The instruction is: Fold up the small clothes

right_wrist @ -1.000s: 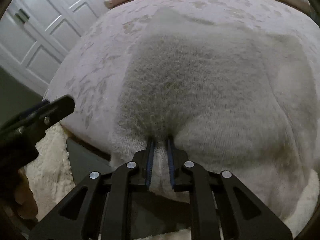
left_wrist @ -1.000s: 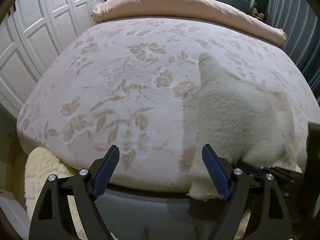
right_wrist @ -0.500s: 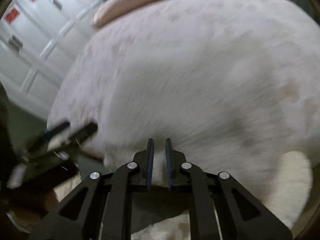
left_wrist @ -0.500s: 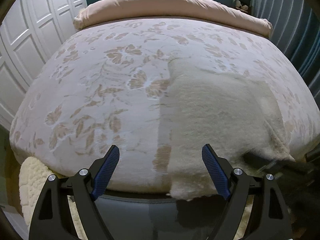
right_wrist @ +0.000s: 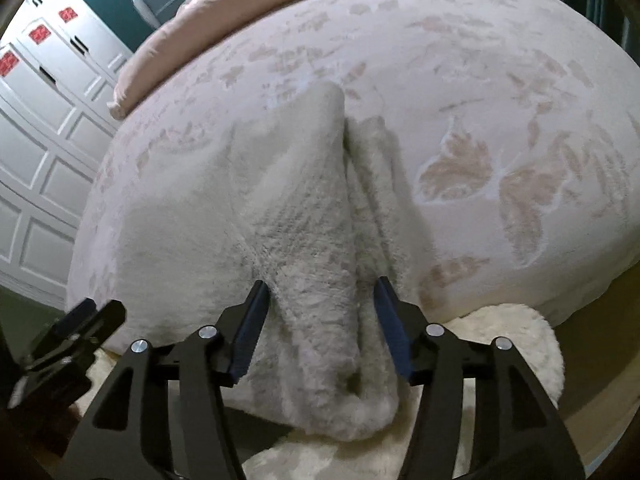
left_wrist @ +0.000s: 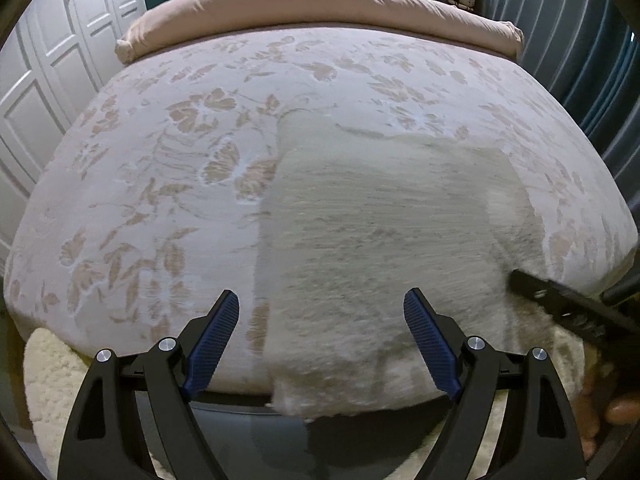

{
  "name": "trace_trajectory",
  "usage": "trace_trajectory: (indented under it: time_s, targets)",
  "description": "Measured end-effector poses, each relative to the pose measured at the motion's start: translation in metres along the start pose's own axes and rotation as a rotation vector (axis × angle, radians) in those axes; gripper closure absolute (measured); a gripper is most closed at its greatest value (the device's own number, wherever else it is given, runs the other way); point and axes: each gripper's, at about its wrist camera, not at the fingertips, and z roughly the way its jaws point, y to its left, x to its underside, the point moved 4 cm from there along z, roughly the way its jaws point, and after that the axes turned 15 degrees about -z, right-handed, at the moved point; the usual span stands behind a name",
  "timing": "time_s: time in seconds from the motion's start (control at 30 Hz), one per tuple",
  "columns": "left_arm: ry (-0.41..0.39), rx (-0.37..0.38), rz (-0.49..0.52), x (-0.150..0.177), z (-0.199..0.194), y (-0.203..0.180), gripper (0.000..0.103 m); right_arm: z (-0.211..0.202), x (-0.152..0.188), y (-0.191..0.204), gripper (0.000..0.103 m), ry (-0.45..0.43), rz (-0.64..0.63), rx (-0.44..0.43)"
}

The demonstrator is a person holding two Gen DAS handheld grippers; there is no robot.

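A fuzzy cream knit garment (left_wrist: 380,232) lies flat on the floral bedspread (left_wrist: 160,184), its near edge hanging over the bed's front edge. My left gripper (left_wrist: 322,344) is open and empty, just in front of the garment's lower left corner. In the right wrist view the garment (right_wrist: 304,216) shows a raised fold along its right side. My right gripper (right_wrist: 318,332) is open, its fingers on either side of that bunched fold at the bed edge. The right gripper also shows at the right edge of the left wrist view (left_wrist: 568,308).
A pink duvet (left_wrist: 320,4) lies rolled across the far end of the bed. White panelled wardrobe doors (left_wrist: 48,60) stand on the left. A cream shaggy rug (right_wrist: 516,344) lies on the floor below the bed's front edge. The left gripper shows at lower left of the right wrist view (right_wrist: 68,340).
My right gripper has opened and let go of the garment's edge after shifting right along it. The left gripper has moved right, so the garment is now nearer its middle.
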Motion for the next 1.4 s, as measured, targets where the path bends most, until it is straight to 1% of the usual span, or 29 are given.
trace_trajectory:
  time_s: [0.03,0.07,0.1,0.13,0.2,0.23,0.27,0.33,0.37,0.4,0.5,0.53,0.6,0.63,0.7,0.8,0.83,0.93,1.0,1.13,1.17,1.4]
  targets:
    - [0.004,0.005,-0.001,-0.001,0.001,-0.002,0.020,0.001,-0.001,0.002,0.077,-0.004,-0.011,0.001]
    - [0.002,0.010,0.000,-0.002,0.000,-0.005,0.020,-0.003,-0.004,0.005,0.089,-0.018,-0.019,-0.028]
    - [-0.005,0.014,0.001,-0.004,-0.002,-0.007,0.020,-0.011,-0.009,0.005,0.089,-0.052,-0.014,-0.047]
    - [-0.013,0.015,0.003,-0.006,-0.003,-0.009,0.020,-0.025,-0.014,0.006,0.090,-0.108,-0.021,-0.044]
    - [-0.023,0.017,0.004,-0.009,-0.004,-0.012,0.020,-0.040,-0.019,0.005,0.090,-0.152,-0.038,-0.017]
    - [-0.020,0.016,0.001,-0.010,-0.001,-0.013,0.020,-0.038,-0.019,0.002,0.090,-0.146,-0.035,-0.006]
    - [-0.015,0.014,-0.001,-0.009,0.001,-0.015,0.020,-0.029,-0.016,-0.002,0.090,-0.119,-0.030,0.003]
    - [-0.007,0.006,0.002,-0.008,0.007,-0.018,0.020,0.003,-0.003,-0.011,0.090,-0.023,-0.024,0.039]
    - [-0.002,-0.001,0.010,-0.008,0.011,-0.019,0.020,0.018,0.004,-0.013,0.089,-0.001,-0.008,0.020]
    - [0.001,-0.007,0.018,-0.007,0.014,-0.021,0.020,0.018,0.005,-0.014,0.089,-0.017,-0.001,0.014]
    - [0.017,-0.018,0.032,-0.005,0.021,-0.024,0.020,0.003,0.000,-0.011,0.085,-0.040,0.022,0.005]
    - [0.027,-0.017,0.027,-0.005,0.023,-0.024,0.020,-0.001,-0.001,-0.012,0.078,-0.052,0.036,0.000]
    - [0.039,-0.019,0.010,-0.006,0.027,-0.024,0.018,-0.011,-0.002,-0.014,0.056,-0.078,0.038,0.031]
    - [0.040,-0.025,0.005,-0.007,0.028,-0.023,0.017,-0.013,-0.003,-0.016,0.041,-0.092,0.027,0.064]
    - [0.044,-0.043,0.003,-0.009,0.031,-0.023,0.016,-0.010,-0.005,-0.018,0.039,-0.082,0.016,0.072]
    - [0.055,-0.083,0.005,-0.011,0.038,-0.023,0.014,0.005,-0.002,-0.022,0.038,-0.040,0.040,0.023]
    - [0.060,-0.084,0.001,-0.011,0.039,-0.022,0.014,0.008,-0.002,-0.022,0.035,-0.033,0.041,0.012]
    - [0.075,-0.083,-0.008,-0.013,0.045,-0.022,0.014,0.018,0.000,-0.021,0.032,-0.022,0.043,-0.007]
    - [0.072,-0.084,-0.009,-0.013,0.048,-0.023,0.012,0.020,0.000,-0.022,0.029,-0.021,0.048,-0.020]
    - [0.069,-0.093,-0.007,-0.014,0.054,-0.026,0.009,0.028,0.001,-0.030,0.024,-0.005,0.087,-0.078]
    - [0.067,-0.095,-0.005,-0.015,0.055,-0.026,0.005,0.030,0.001,-0.032,0.023,-0.003,0.092,-0.092]
    - [0.064,-0.090,-0.010,-0.017,0.069,-0.027,0.005,0.037,-0.002,-0.032,0.016,-0.002,0.089,-0.124]
